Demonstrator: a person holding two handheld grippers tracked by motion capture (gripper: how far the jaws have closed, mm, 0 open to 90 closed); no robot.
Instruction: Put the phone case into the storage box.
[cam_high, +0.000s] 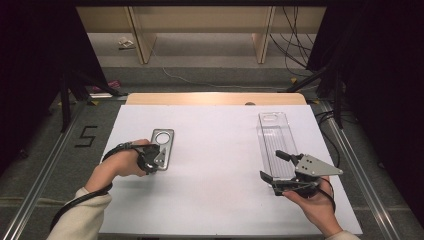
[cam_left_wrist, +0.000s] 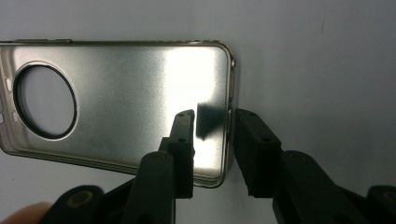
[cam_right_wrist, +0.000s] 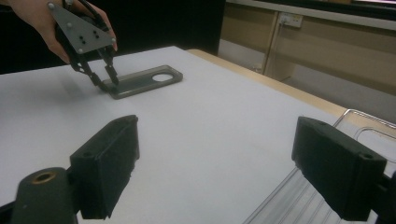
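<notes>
A silver metallic phone case (cam_high: 164, 142) with a round camera hole lies flat, inner side up, on the left part of the white table cover (cam_high: 215, 170). My left gripper (cam_high: 155, 162) is at its near short end. In the left gripper view the case (cam_left_wrist: 116, 93) lies crosswise and the left gripper (cam_left_wrist: 215, 116) straddles its end wall, one jaw inside the case and one outside, still apart. A long clear plastic box (cam_high: 274, 132) lies at the right. My right gripper (cam_high: 270, 164) hovers wide open over its near end. The right gripper view has the right gripper (cam_right_wrist: 219, 140), the case (cam_right_wrist: 144, 80) and the left gripper (cam_right_wrist: 105, 77).
The wooden table edge (cam_high: 215, 98) runs along the far side, with shelving and loose cables (cam_high: 295, 45) on the floor behind. Metal rails (cam_high: 45, 165) flank the table. A "5" mark (cam_high: 86, 136) is on the floor at left. Bare white cover lies between the two hands.
</notes>
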